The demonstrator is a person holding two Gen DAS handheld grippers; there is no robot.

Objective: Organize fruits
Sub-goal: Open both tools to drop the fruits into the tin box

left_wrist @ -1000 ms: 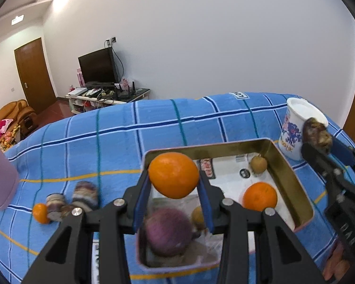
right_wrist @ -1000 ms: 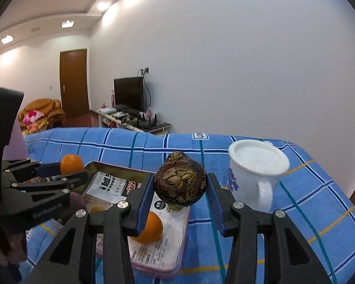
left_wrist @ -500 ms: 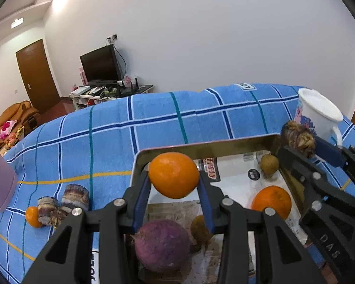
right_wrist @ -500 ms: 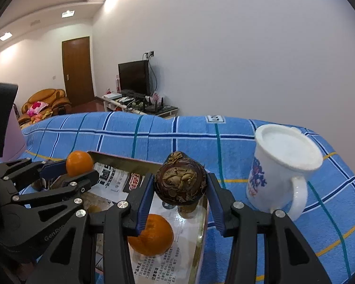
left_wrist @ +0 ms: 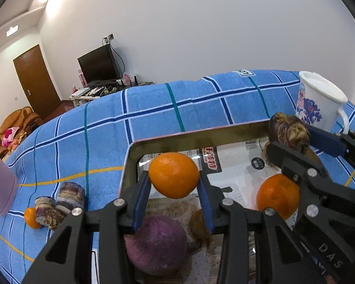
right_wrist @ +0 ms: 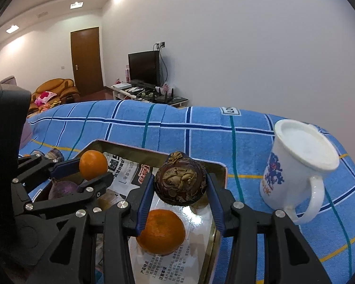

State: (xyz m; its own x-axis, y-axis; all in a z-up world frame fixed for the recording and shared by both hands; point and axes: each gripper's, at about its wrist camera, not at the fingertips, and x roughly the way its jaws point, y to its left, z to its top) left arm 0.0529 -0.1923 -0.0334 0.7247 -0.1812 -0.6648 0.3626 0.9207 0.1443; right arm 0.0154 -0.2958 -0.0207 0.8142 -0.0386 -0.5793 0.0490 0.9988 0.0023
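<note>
My left gripper (left_wrist: 174, 177) is shut on an orange (left_wrist: 174, 175) and hangs over the near left part of a metal tray (left_wrist: 201, 139) lined with printed paper. My right gripper (right_wrist: 180, 184) is shut on a brown scaly fruit (right_wrist: 180, 181) above the tray's far right corner (right_wrist: 221, 168). In the tray lie another orange (right_wrist: 161, 232), a purple round root (left_wrist: 156, 243) and a small brown fruit (left_wrist: 200, 224). Each gripper also shows in the other's view: the left gripper (right_wrist: 93, 165) and the right gripper (left_wrist: 288, 133).
A white printed mug (right_wrist: 300, 165) stands on the blue checked cloth (left_wrist: 153, 118) right of the tray. Left of the tray lie a small orange (left_wrist: 32, 217) and two brown-purple cut pieces (left_wrist: 59, 201). A pink object (left_wrist: 0, 184) juts in at the left edge.
Both grippers have sunk a little toward the tray. The right gripper carried the brown fruit from beside the mug to over the tray's far right corner. Both grips are unchanged.
</note>
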